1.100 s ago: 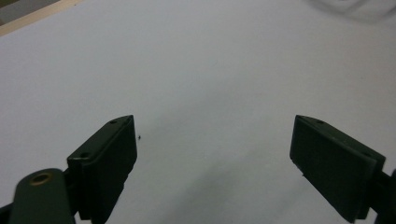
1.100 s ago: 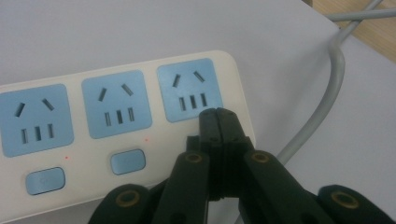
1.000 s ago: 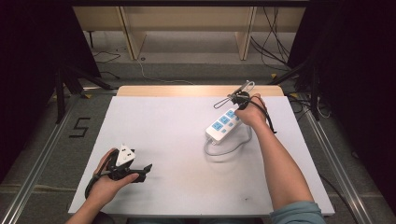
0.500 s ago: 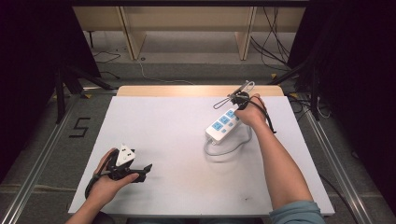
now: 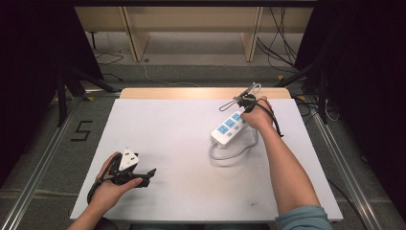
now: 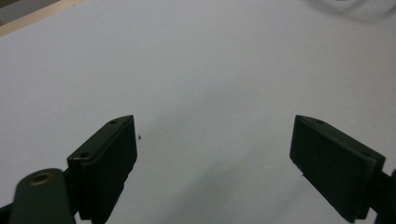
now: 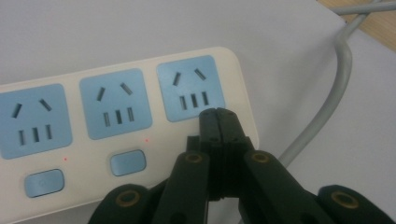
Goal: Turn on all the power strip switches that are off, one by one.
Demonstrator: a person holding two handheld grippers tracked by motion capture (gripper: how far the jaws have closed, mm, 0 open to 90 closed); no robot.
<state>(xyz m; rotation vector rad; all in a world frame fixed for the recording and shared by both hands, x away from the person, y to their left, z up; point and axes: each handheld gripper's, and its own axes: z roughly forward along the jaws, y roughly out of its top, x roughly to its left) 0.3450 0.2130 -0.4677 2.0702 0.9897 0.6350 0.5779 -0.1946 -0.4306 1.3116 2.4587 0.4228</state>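
Now right gripper [image 7: 218, 114] clenched, empty, tips over power strip [image 7: 116, 126] third switch spot, socket just beyond. Press straight down, gently. Left gripper [image 6: 215, 154] spread, idle.

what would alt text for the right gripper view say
The right gripper, its two black jaws shut together with nothing between them, has its tip over a white plastic power strip at the end socket of three blue sockets. Two blue rectangular switch buttons show along the strip's near edge, and a grey cable curves across the white table.
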